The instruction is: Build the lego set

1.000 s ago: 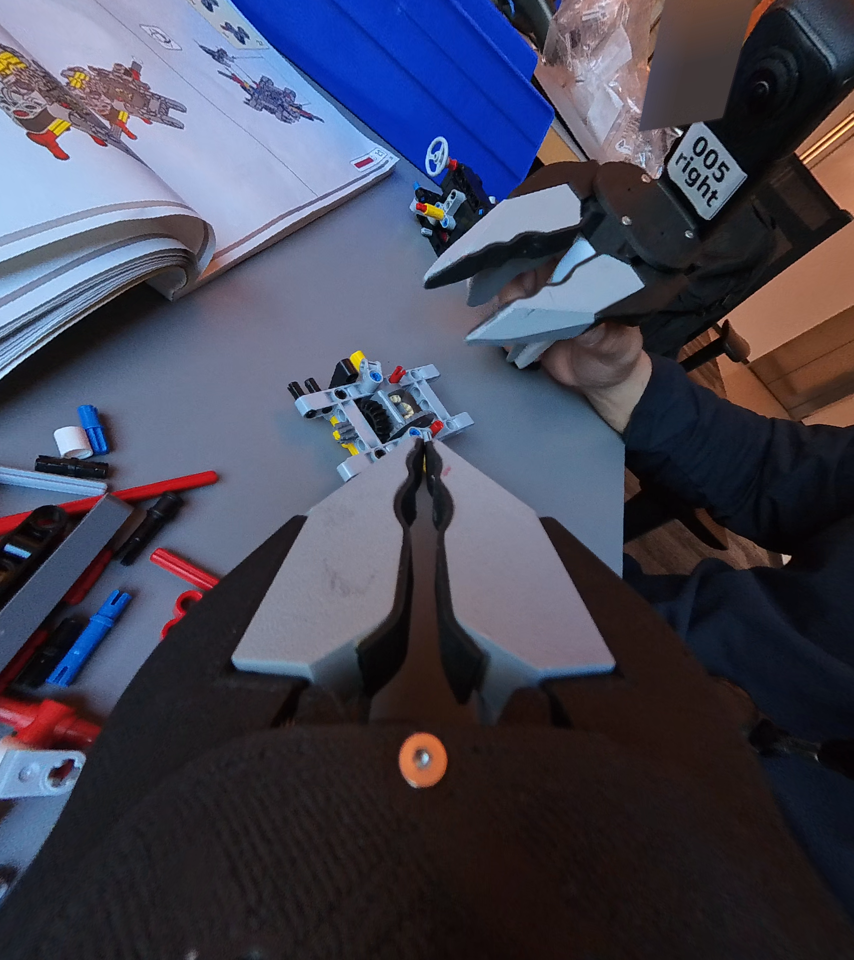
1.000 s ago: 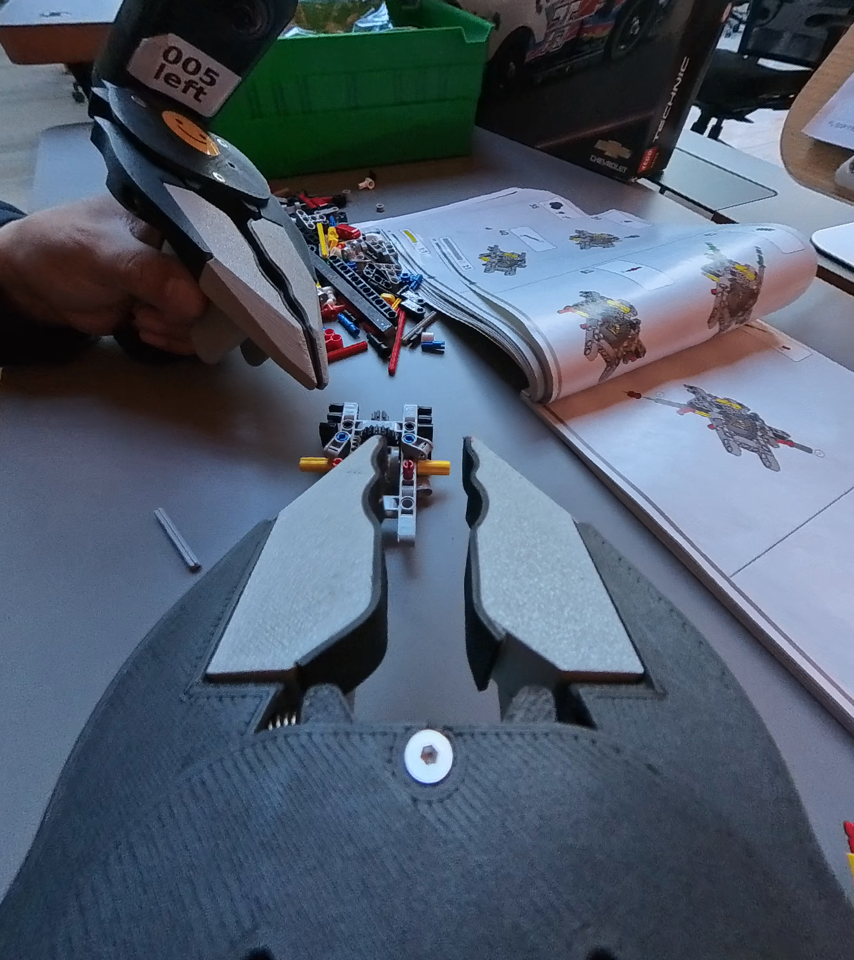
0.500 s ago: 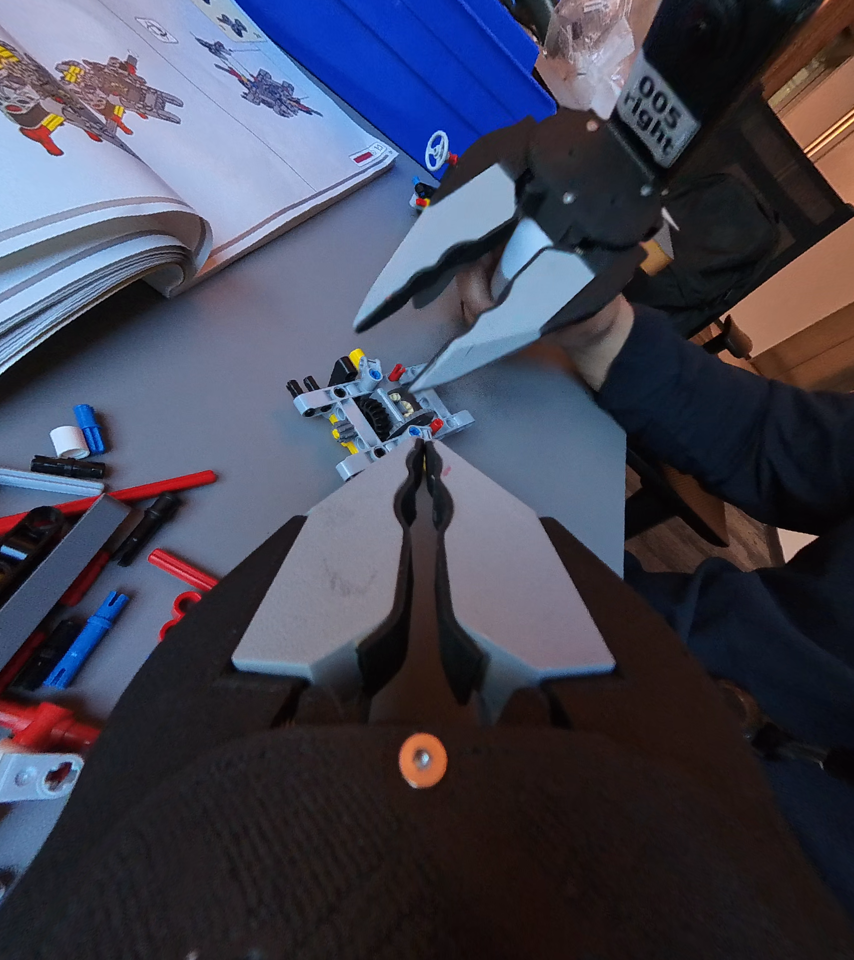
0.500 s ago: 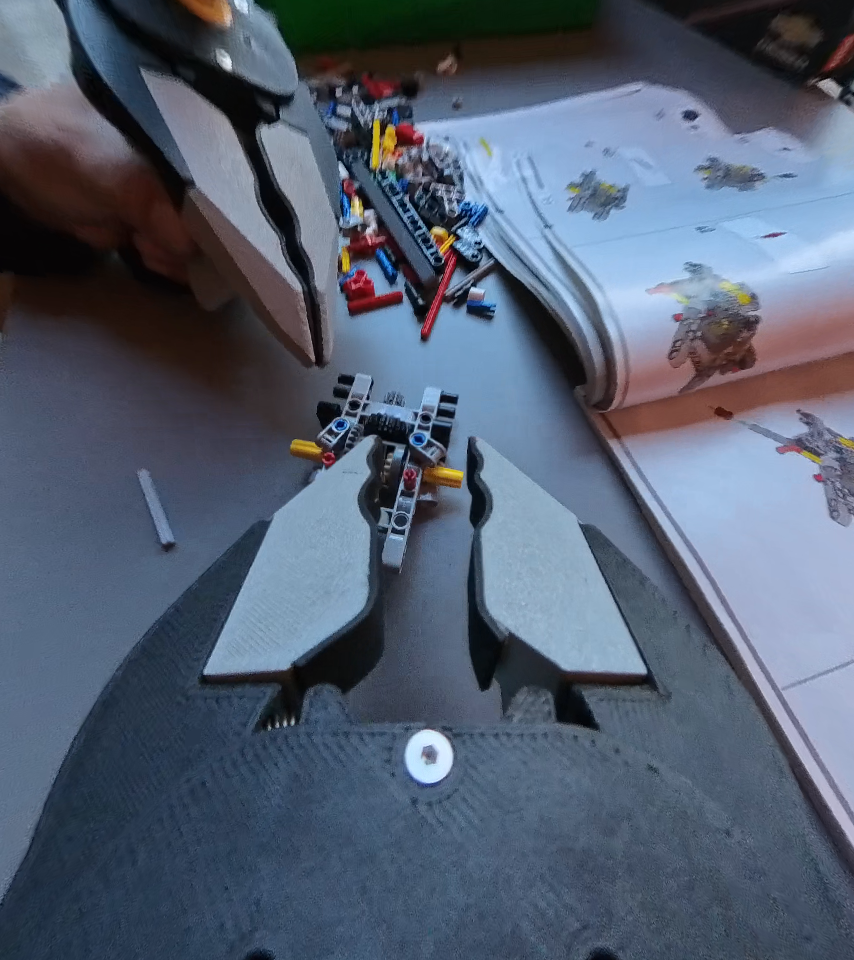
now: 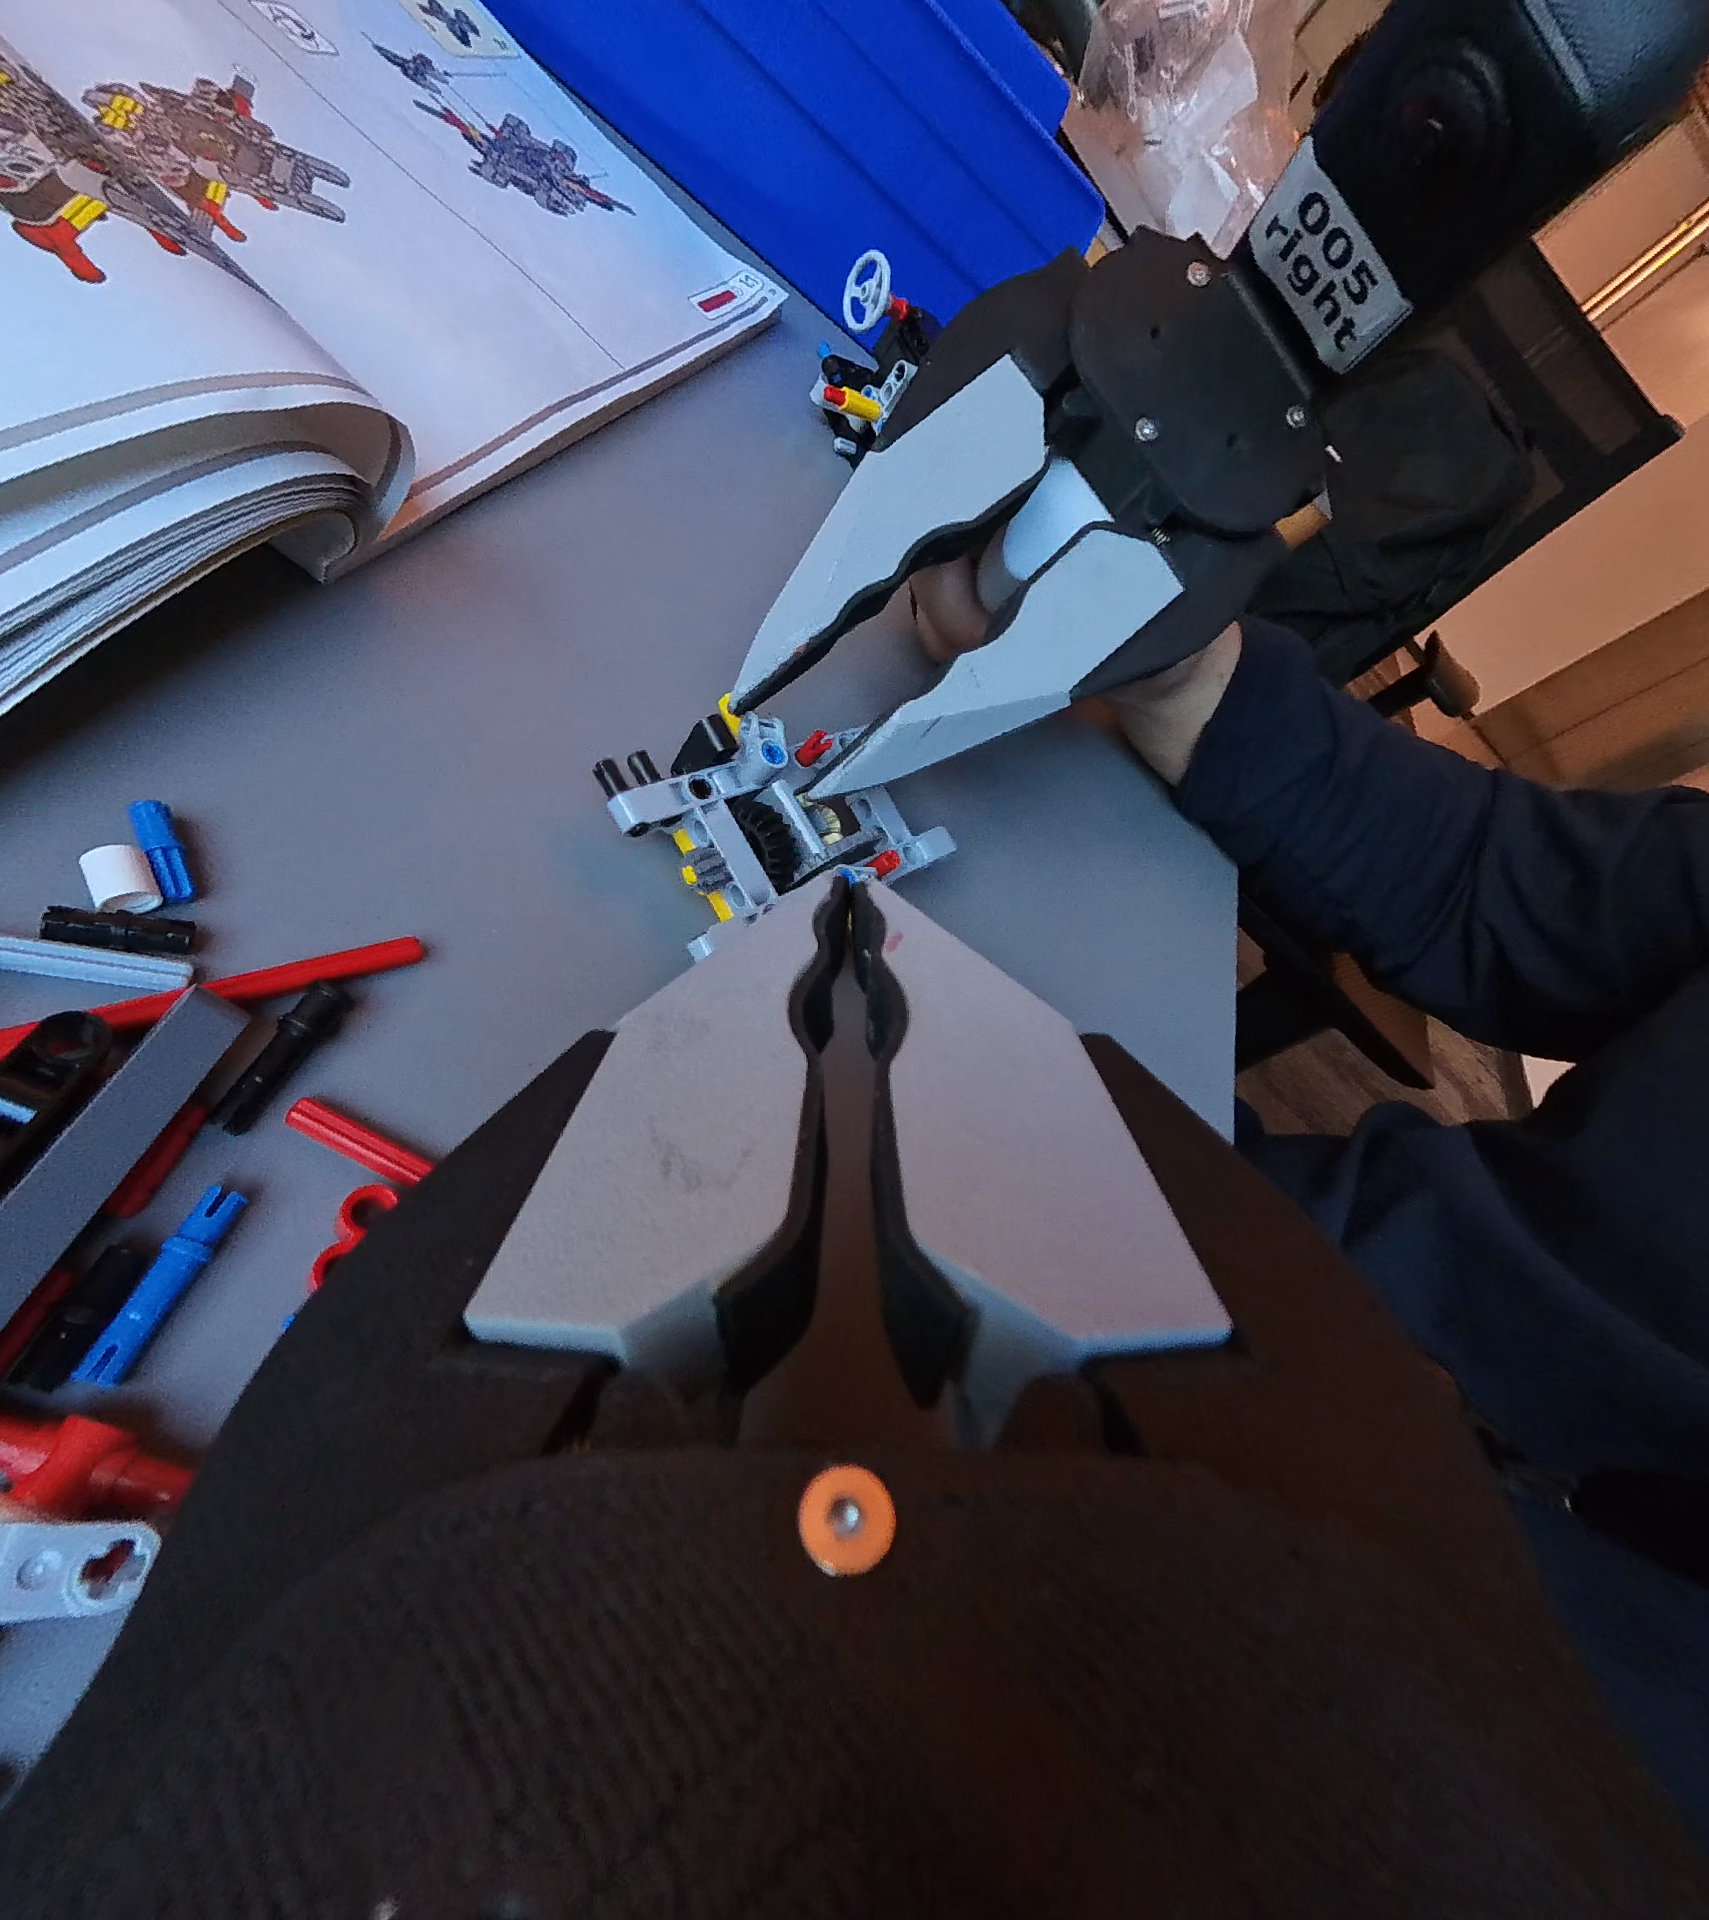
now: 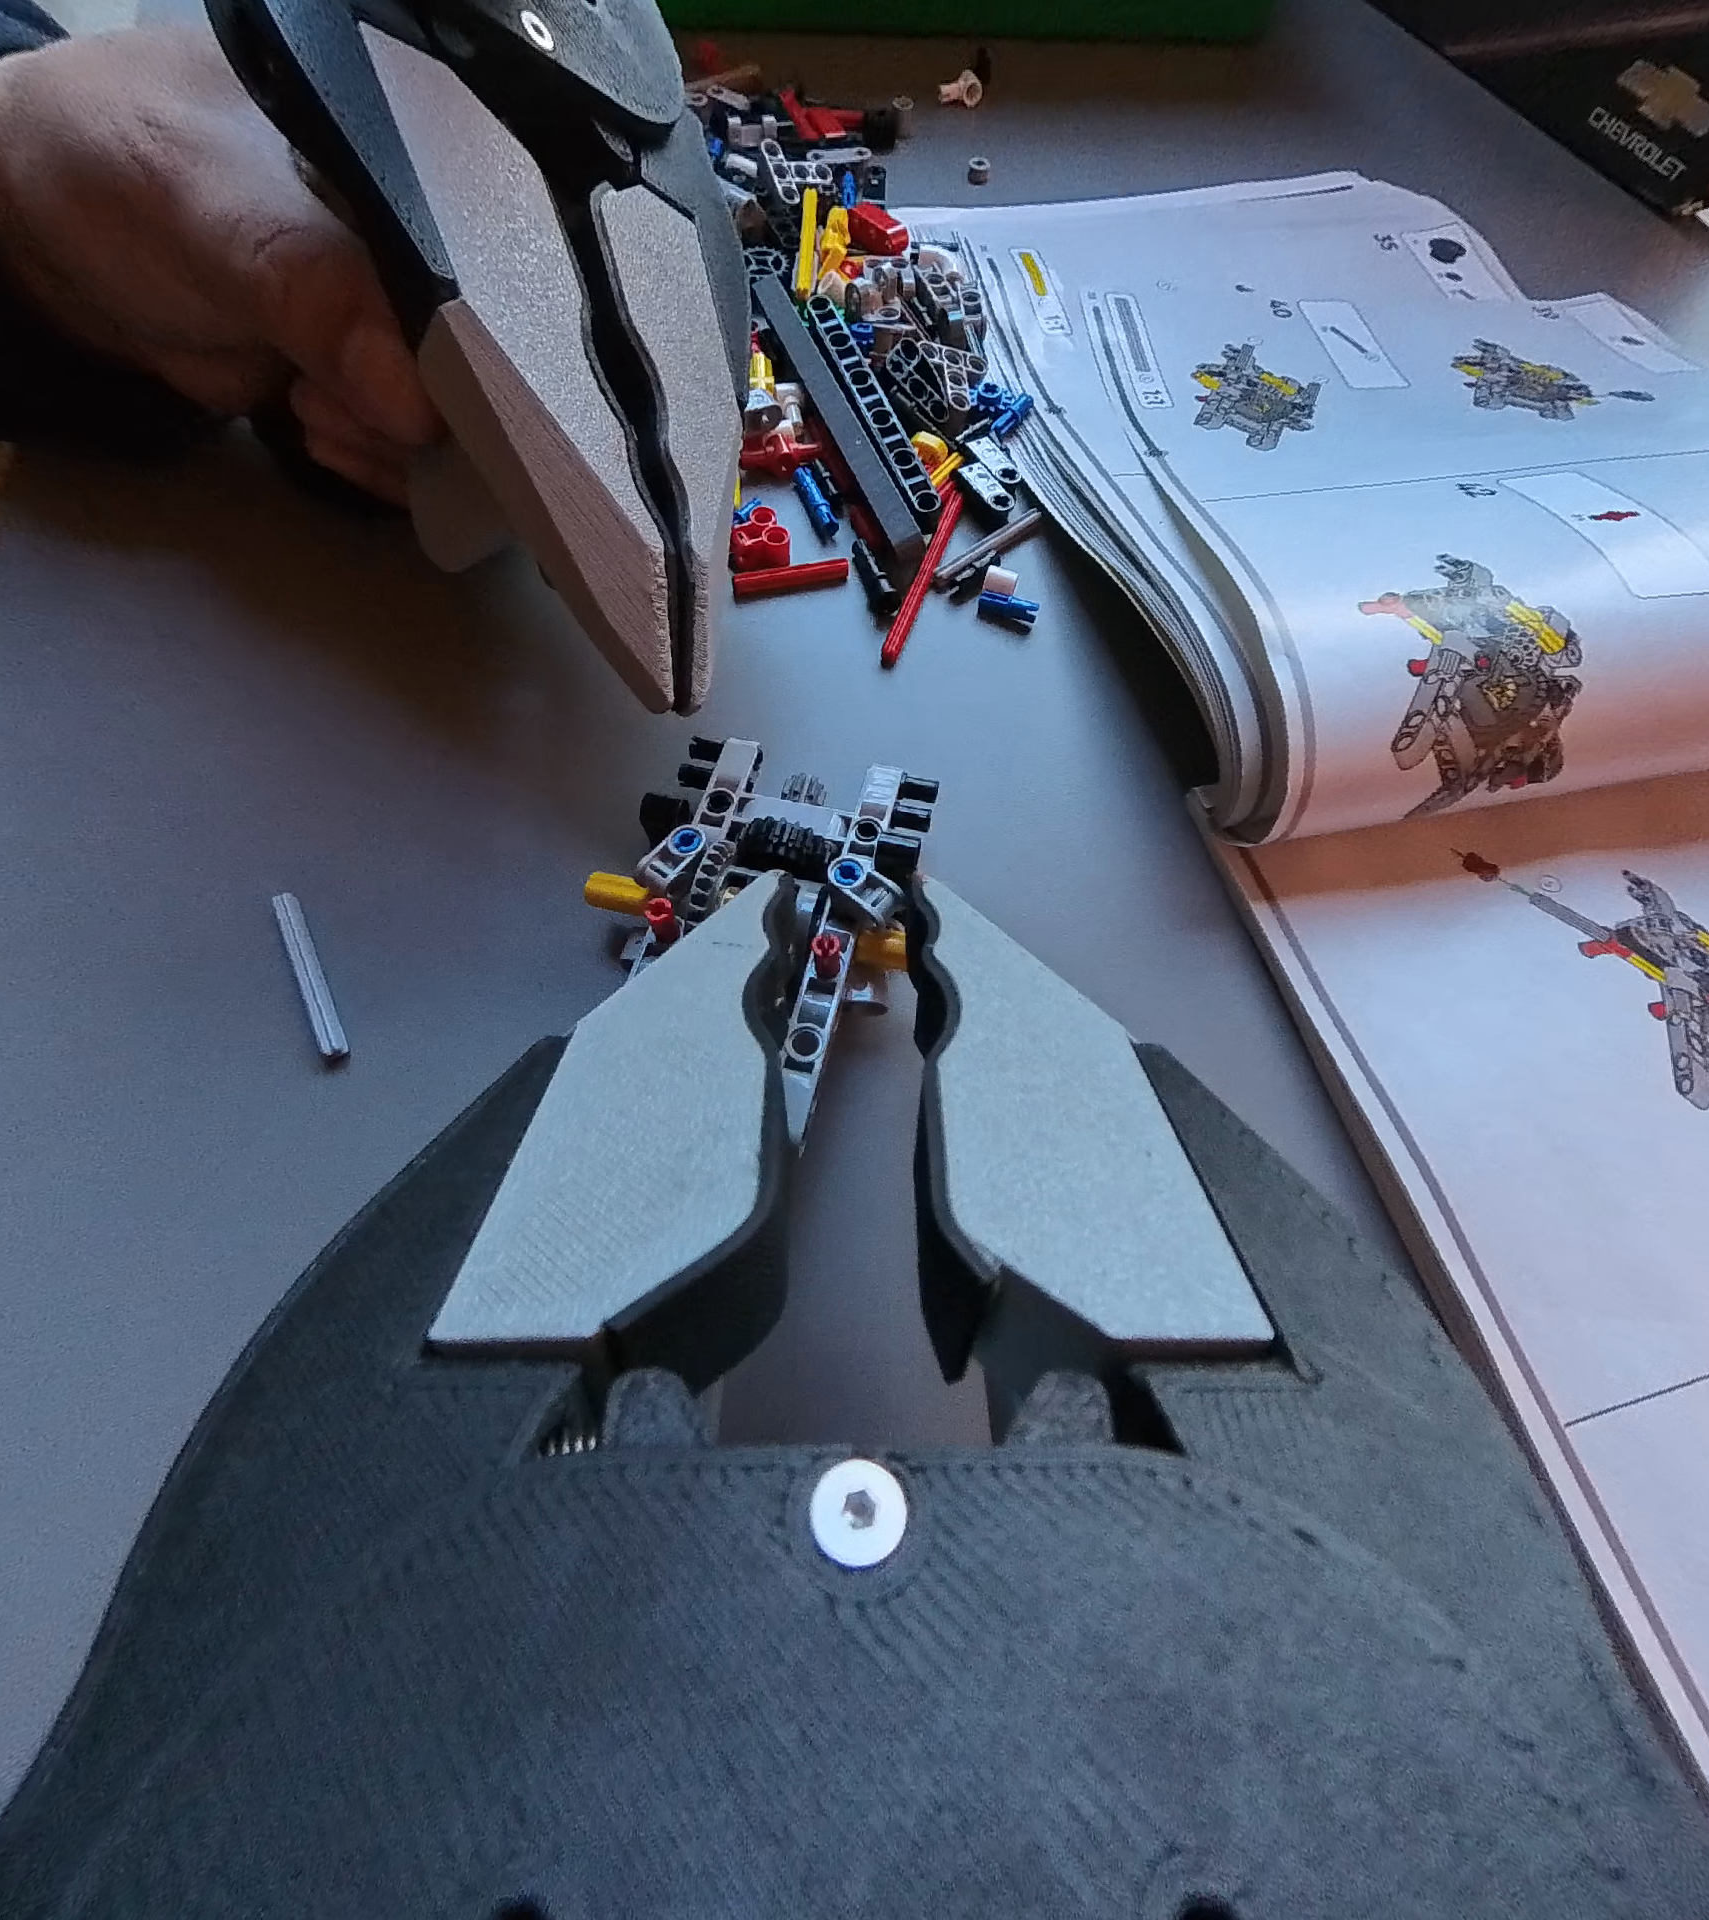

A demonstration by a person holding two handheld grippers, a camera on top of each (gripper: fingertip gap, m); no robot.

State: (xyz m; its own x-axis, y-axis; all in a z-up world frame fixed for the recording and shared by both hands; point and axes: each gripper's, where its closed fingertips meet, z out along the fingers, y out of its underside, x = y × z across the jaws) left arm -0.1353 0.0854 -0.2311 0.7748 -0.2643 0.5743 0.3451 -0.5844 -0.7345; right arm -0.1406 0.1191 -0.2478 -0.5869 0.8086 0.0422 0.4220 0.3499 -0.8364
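Small brick-built gear assembly [image 6: 788, 842] lies flat on the grey table [image 6: 206, 727], near its edge, well apart from the loose-parts pile. Light grey beams form an open frame around a black gear; black pins project from the far ends, blue pins sit in two angled connectors, a yellow axle sticks out sideways, small red pins dot it.

A grey beam [image 6: 814, 997] projects toward the right gripper.

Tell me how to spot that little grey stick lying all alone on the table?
Start at the open instruction book on the grey table, then cross past the small brick assembly in the middle. On its far side lies the grey stick. Unlike the loose-parts pile, it lies alone, thin, plain and straight.
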